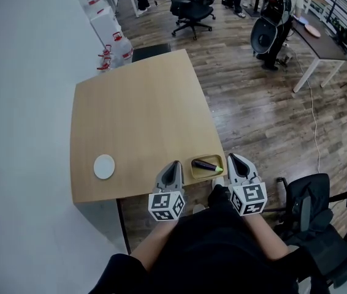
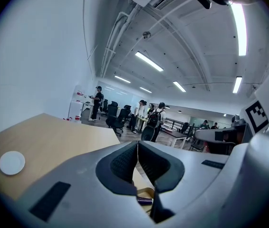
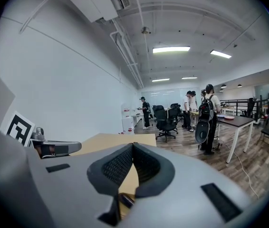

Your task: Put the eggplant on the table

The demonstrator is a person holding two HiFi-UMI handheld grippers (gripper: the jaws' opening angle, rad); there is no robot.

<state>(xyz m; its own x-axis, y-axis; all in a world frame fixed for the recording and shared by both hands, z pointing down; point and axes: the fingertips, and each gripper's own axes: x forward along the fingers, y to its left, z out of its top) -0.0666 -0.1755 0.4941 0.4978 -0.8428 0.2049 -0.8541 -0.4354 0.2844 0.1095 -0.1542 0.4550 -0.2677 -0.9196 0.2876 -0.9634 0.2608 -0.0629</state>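
Observation:
A dark purple eggplant (image 1: 206,165) with a green stem end lies in a small yellow tray (image 1: 195,172) at the near right corner of the wooden table (image 1: 137,121). My left gripper (image 1: 175,166) hovers just left of the tray and is shut with nothing in it. On the tray's right side my right gripper (image 1: 232,159) is also shut and holds nothing. In the left gripper view the pads (image 2: 125,161) meet, and a sliver of the eggplant (image 2: 145,201) shows below them. The right gripper view shows closed pads (image 3: 119,165) above the eggplant (image 3: 127,201).
A white round disc (image 1: 104,166) lies near the table's front left. A black office chair (image 1: 311,210) stands close at my right. Water bottles (image 1: 117,46) stand by the table's far corner. People and desks (image 1: 278,17) fill the room beyond.

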